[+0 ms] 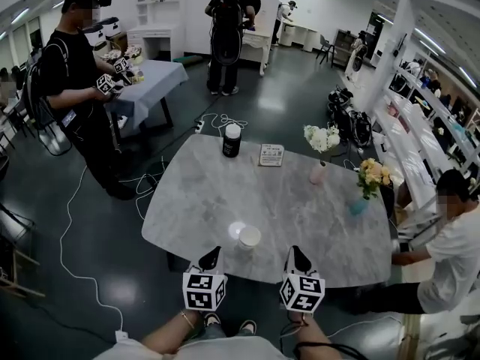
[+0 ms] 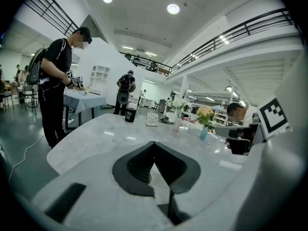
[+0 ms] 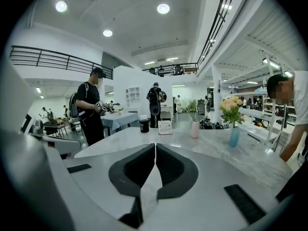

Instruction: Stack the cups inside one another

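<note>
Only one white cup (image 1: 249,236) is showing, sitting near the front edge of the marble table (image 1: 300,208). Honestly can't tell if it's a single cup or a nested stack. The left gripper (image 1: 213,253) and right gripper (image 1: 294,252) hover just on the near side of it, both clenched on nothing.

Risk imo: it's so close to the edge that a clumsy poke with closed jaws could tip it or push it off.

Count: one cup, two flower vases (pink vase (image 1: 318,174), blue vase (image 1: 358,207)), one dark jar (image 1: 232,141), one sign card (image 1: 271,154), two grippers.
</note>
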A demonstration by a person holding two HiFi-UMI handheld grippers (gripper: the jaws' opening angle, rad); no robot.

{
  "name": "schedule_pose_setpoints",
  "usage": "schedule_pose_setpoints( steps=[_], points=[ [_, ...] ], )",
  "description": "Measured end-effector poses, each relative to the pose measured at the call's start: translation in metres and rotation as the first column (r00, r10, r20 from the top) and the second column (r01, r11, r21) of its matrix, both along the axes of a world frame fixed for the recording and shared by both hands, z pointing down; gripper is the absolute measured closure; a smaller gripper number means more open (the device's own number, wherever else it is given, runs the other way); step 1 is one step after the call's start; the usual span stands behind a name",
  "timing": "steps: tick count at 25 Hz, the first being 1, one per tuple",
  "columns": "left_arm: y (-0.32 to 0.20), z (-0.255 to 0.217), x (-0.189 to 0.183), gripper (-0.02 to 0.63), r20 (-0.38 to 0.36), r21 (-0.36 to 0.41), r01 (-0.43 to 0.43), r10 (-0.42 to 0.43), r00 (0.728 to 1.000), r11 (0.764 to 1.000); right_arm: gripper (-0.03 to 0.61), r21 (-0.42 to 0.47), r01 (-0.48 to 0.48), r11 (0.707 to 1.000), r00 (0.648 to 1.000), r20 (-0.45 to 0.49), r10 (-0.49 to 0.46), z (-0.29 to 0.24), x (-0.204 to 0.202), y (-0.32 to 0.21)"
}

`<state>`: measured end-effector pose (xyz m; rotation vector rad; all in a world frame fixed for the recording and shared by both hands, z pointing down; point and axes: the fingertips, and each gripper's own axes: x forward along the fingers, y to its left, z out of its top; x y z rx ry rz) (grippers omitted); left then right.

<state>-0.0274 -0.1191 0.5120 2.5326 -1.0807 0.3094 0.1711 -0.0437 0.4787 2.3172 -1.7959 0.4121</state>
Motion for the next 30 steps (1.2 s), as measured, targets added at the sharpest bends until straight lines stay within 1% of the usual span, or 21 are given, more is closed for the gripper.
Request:
schedule_pose_setpoints(
  steps=[3, 6, 12, 14, 17, 22, 30],
  points=[
    [0.015, 0.000, 0.001, 0.611, -0.006, 0.004, 0.011, -0.011, 1.000, 1.000, 0.566, 0.011, 0.015, 1.000, 1.000, -0.014, -0.015, -0.004, 0.000, 0.010],
    [0.030, -0.002, -0.001, 0.611, -0.001, 0.009, 0.038, -0.038, 0.999, 0.999, 0.566, 0.020, 0.043, 0.999, 0.999, -0.014, -0.043, -0.008, -0.003, 0.018],
    [0.059, -0.011, -0.009, 0.611, 0.025, 0.021, 0.083, -0.084, 0.996, 0.996, 0.566, 0.044, 0.069, 0.997, 0.997, 0.023, -0.070, -0.015, -0.008, 0.038],
    [0.065, -0.014, -0.012, 0.611, 0.016, 0.018, 0.109, -0.109, 0.994, 0.994, 0.566, 0.057, 0.081, 0.995, 0.996, 0.039, -0.083, -0.016, -0.013, 0.044],
    [0.076, -0.017, -0.009, 0.611, 0.014, 0.020, 0.126, -0.126, 0.992, 0.992, 0.566, 0.063, 0.102, 0.993, 0.994, 0.038, -0.105, -0.016, -0.016, 0.052],
    [0.083, -0.016, -0.002, 0.611, 0.008, 0.020, 0.128, -0.128, 0.992, 0.992, 0.566, 0.062, 0.106, 0.992, 0.993, 0.053, -0.109, -0.012, -0.012, 0.055],
    [0.078, -0.020, 0.006, 0.611, 0.000, 0.033, 0.131, -0.131, 0.991, 0.991, 0.572, 0.042, 0.132, 0.990, 0.990, 0.036, -0.134, -0.012, -0.008, 0.050]
  ],
)
